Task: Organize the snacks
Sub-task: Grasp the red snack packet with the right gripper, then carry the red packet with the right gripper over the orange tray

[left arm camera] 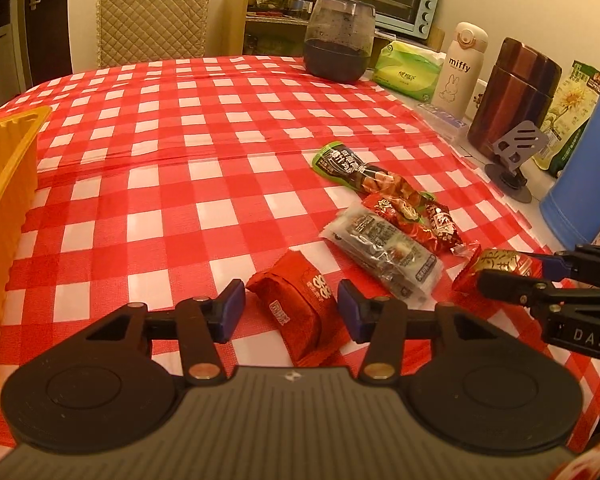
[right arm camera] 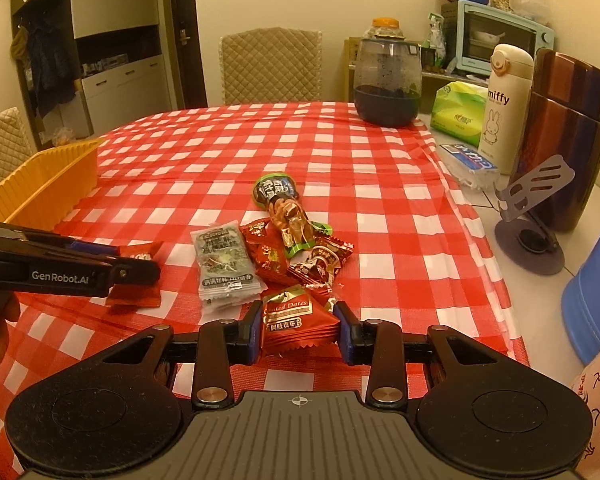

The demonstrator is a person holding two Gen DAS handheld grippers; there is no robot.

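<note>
Red dates packet (right arm camera: 300,326) pinched in right gripper (right arm camera: 298,330) at lower centre, red snack packet (left arm camera: 296,312) lying loose between part-open left gripper (left arm camera: 291,310) pads, remaining snack pile (right arm camera: 284,248) mid-bench (right arm camera: 400,216), yellow basket (right arm camera: 40,188) far left.

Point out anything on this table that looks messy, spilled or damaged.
Nothing is spilled or broken. The only untidy spot is the loose heap of snack packets lying overlapped at odd angles on the checked tablecloth, away from the yellow bin. Each gripper has a red packet between its fingers: left, right.
</note>
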